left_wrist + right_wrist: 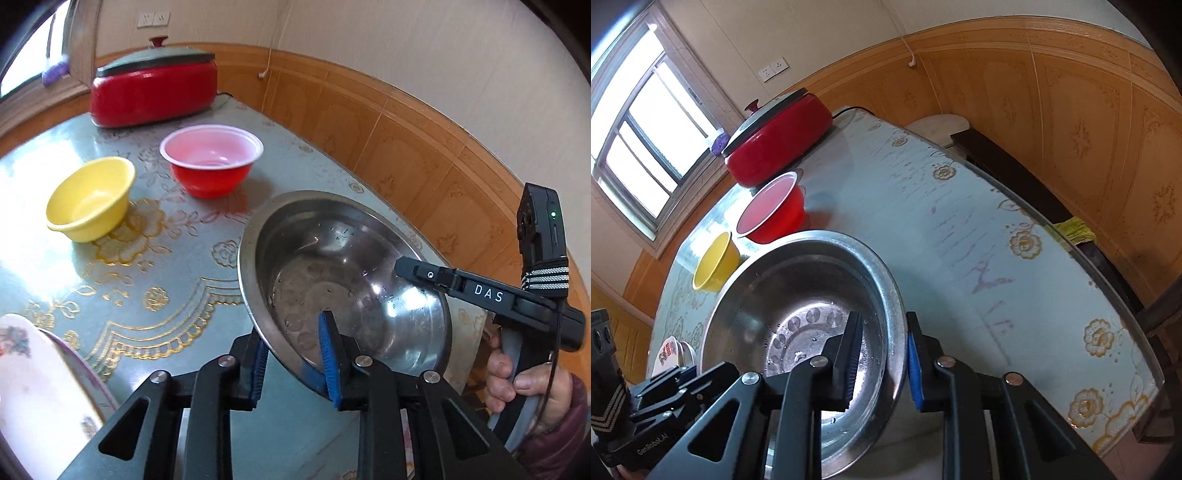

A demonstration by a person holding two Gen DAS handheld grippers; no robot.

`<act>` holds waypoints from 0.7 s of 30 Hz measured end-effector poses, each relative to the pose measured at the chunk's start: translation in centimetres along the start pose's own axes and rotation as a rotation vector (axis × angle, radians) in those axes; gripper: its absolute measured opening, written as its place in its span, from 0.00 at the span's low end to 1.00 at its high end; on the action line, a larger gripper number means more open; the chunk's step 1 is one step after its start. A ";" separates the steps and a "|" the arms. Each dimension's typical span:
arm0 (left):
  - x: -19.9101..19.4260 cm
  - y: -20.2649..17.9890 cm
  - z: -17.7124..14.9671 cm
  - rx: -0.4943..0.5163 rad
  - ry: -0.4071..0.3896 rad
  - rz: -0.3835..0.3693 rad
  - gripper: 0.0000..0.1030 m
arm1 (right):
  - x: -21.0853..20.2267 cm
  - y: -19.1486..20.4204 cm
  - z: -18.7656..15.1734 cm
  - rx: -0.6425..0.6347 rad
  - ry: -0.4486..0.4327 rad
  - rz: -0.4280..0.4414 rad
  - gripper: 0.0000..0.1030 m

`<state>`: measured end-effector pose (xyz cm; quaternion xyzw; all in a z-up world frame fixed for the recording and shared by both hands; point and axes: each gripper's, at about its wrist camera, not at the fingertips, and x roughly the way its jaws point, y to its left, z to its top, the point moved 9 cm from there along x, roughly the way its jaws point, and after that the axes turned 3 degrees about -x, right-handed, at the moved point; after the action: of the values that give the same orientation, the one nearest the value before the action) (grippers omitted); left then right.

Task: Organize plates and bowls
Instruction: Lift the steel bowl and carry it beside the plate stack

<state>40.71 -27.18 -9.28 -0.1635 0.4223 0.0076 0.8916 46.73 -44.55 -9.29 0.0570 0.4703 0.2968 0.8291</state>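
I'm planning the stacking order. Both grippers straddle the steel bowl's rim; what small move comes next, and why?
Probably lift the steel bowl slightly with the left gripper and right gripper together: each straddles a rim section, and the bowl already sits tilted.

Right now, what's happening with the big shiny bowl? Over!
Left gripper and right gripper both clamped on steel bowl rim. Bowl tilted. Red bowl and yellow bowl ahead on table.

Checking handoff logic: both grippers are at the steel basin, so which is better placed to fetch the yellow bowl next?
Probably the left gripper: the yellow bowl lies on its side of the steel basin. For the right gripper, the basin stands between.
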 end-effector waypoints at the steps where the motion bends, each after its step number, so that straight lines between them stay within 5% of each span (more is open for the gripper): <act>1: -0.2 0.1 0.0 0.000 -0.005 0.005 0.26 | 0.1 0.3 -0.1 -0.010 0.002 0.004 0.21; 21: -2.9 2.5 -2.5 -0.034 -0.014 0.065 0.26 | 1.2 3.6 -2.9 -0.043 0.099 0.123 0.21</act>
<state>36.61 -25.19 -9.24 -0.1646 0.4209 0.0450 0.8909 43.23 -41.50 -10.40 0.0534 0.4998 0.3595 0.7862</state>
